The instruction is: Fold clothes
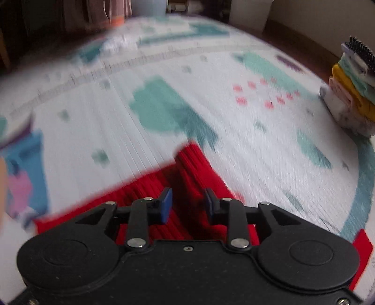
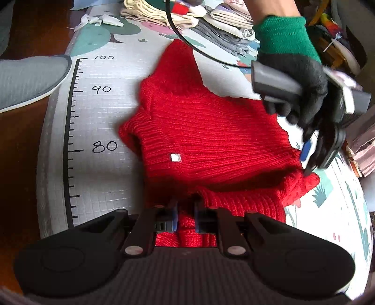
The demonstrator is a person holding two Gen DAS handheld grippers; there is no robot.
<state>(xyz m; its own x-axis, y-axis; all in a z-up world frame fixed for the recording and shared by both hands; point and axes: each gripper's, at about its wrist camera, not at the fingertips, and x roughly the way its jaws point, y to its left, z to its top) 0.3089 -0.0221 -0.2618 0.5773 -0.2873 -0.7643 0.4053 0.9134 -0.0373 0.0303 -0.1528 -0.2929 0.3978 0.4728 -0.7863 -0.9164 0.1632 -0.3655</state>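
Observation:
A red knit sweater (image 2: 206, 131) lies partly folded on the patterned play mat (image 2: 105, 117). My right gripper (image 2: 186, 219) is shut on a fold of the sweater's near edge. My left gripper (image 2: 307, 162), held in a gloved hand, hovers over the sweater's right corner. In the blurred left wrist view the left gripper (image 1: 187, 205) has its blue pads apart, open, just above the red sweater (image 1: 187, 173), holding nothing.
A stack of folded clothes (image 1: 351, 93) stands at the mat's right edge in the left wrist view. A pile of unfolded garments (image 2: 211, 18) lies at the far end. A grey slipper (image 2: 30, 79) is at left. A black cable (image 2: 199, 49) crosses the mat.

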